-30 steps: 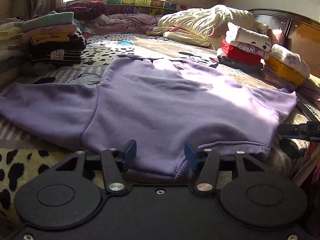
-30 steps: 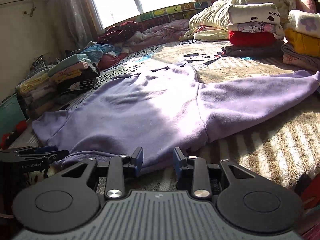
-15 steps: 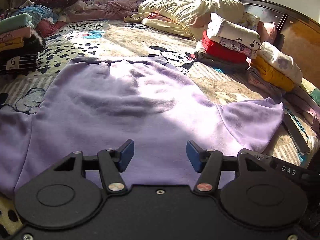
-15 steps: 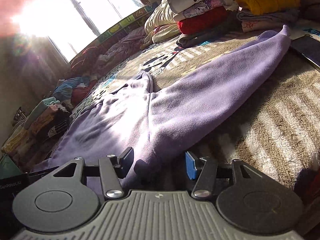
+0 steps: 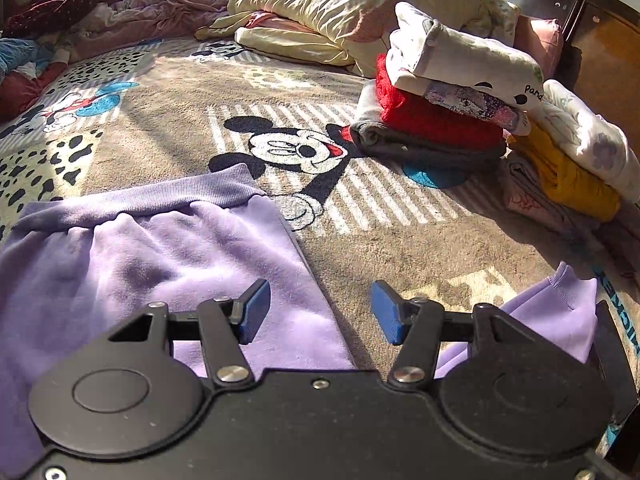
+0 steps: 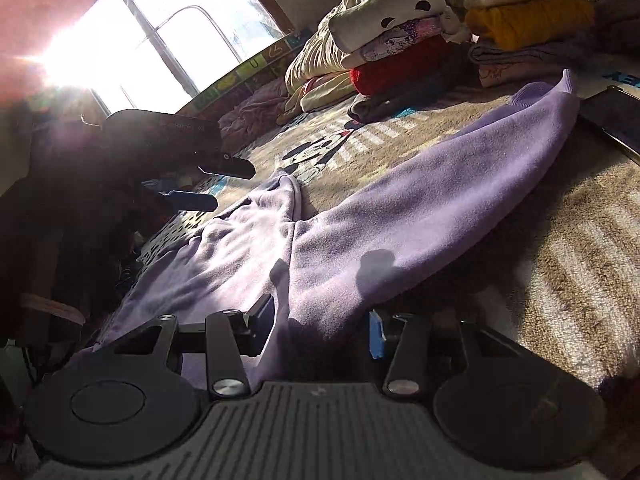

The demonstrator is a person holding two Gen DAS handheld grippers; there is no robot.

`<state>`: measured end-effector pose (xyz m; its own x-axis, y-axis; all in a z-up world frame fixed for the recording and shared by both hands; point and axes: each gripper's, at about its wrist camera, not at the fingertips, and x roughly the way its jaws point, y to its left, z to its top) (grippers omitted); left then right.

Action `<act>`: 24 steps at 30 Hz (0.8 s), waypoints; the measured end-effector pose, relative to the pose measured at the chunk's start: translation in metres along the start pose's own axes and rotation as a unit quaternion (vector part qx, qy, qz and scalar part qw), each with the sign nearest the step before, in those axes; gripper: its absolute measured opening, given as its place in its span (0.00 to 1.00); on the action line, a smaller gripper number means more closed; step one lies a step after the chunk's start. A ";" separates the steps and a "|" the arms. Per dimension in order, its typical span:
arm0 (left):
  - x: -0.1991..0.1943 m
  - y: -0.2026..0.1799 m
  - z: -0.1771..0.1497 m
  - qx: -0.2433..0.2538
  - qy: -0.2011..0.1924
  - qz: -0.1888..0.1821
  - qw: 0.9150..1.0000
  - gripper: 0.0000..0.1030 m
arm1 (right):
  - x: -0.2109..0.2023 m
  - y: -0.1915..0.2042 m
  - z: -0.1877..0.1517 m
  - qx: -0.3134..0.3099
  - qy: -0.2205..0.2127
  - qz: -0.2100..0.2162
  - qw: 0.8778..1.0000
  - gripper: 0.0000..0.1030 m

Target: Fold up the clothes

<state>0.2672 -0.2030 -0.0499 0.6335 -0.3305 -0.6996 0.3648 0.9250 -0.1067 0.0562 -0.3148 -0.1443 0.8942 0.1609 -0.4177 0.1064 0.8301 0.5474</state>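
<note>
Purple sweatshirt (image 6: 400,216) flat on cartoon-print bed blanket (image 5: 400,240), sleeve out toward folded clothes stacks (image 5: 440,120). Right gripper (image 6: 322,330) jaws closing, sleeve base between them. Left gripper (image 5: 316,312) above it, parted, empty.

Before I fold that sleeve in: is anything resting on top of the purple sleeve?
No. In the right wrist view the purple sleeve lies bare on the blanket.
</note>
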 end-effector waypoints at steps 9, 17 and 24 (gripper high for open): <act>0.088 -0.004 0.032 0.042 0.052 0.072 0.995 0.41 | 0.010 -0.009 0.002 0.010 0.005 -0.003 1.000 0.37; 0.099 0.006 0.038 0.054 0.058 0.073 0.994 0.07 | 0.004 0.002 0.003 -0.020 -0.018 0.001 1.000 0.31; 0.064 0.043 0.045 -0.013 0.018 0.003 1.000 0.06 | -0.003 0.032 -0.001 -0.107 -0.052 0.005 0.993 0.18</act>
<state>0.3547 -0.1928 -0.0676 0.6114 -0.3180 -0.7246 0.3426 0.9318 -0.1198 0.0565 -0.2882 -0.1264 0.9358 0.1233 -0.3302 0.0119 0.9252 0.3792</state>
